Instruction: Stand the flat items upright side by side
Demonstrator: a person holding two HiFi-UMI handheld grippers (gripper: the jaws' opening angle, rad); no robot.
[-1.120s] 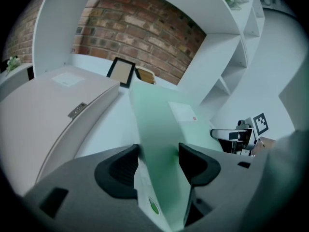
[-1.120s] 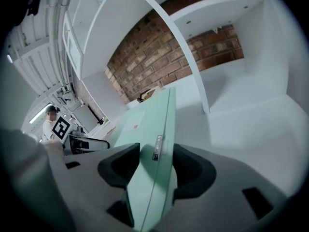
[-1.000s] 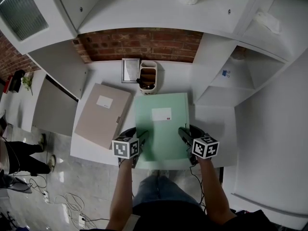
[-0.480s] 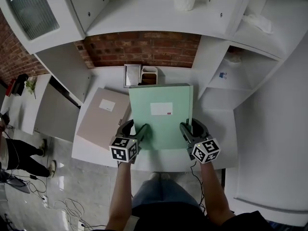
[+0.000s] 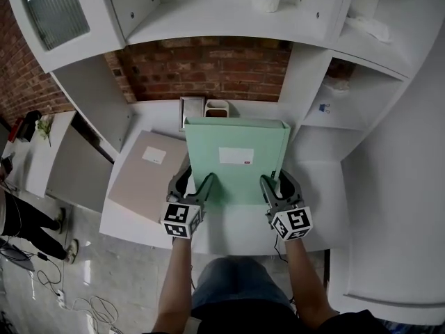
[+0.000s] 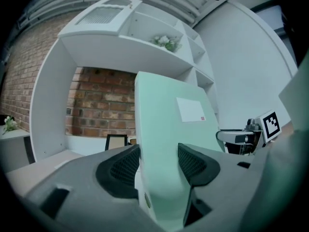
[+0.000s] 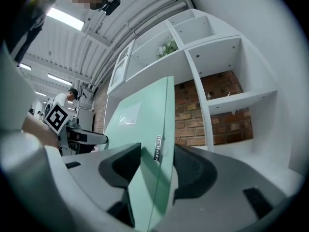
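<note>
Mint-green cardboard box folder [image 5: 236, 160] with a white label stood steeply tilted at the middle of the white desk [image 5: 236, 229], its top edge toward 12 o'clock. The left gripper [image 5: 195, 181] clamped its lower corner at 7 o'clock and the right gripper [image 5: 277, 179] the corner at 5 o'clock, pads pressed on both faces. A beige flat folder [image 5: 144, 176] lay flat at 9 o'clock, just beside it.

Overhead; close, seemingly opposed gripper views; shared folder [image 5: 236, 176]
</note>
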